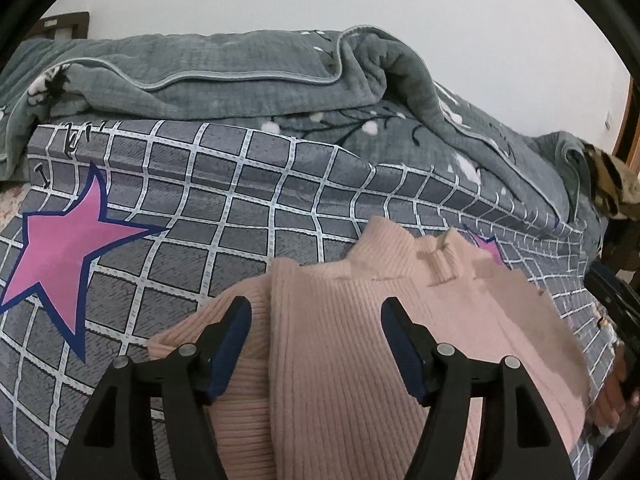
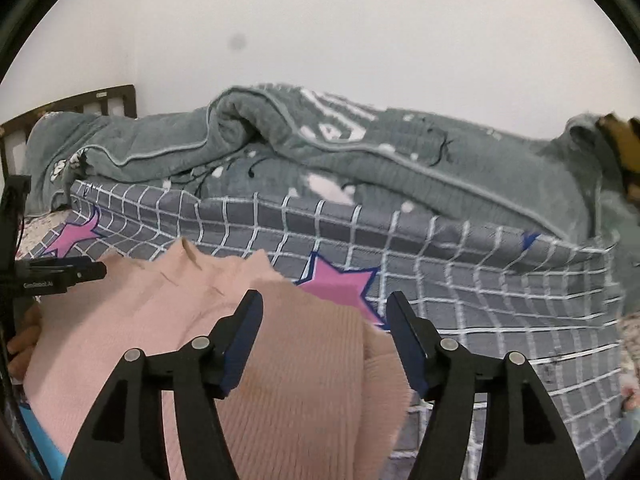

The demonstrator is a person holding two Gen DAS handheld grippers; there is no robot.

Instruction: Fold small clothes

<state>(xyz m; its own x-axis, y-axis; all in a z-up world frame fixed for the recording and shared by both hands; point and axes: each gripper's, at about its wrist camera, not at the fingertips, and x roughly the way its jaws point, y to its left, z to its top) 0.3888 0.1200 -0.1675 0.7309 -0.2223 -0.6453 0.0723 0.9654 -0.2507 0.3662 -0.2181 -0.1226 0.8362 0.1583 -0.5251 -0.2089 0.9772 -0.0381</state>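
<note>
Left tongs (image 1: pixel 316 312) gape wide over the pink sweater (image 1: pixel 340 344) — right tongs (image 2: pixel 325 306) too, unclamped — blanket (image 1: pixel 240 68) at twelve o'clock.

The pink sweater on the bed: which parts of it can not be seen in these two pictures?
- Pink sweater, left wrist view: the hem is cut off by the bottom edge, behind the open left gripper.
- Right wrist view: the sweater's right edge is motion-blurred; the lower part is hidden by the open right gripper.
</note>
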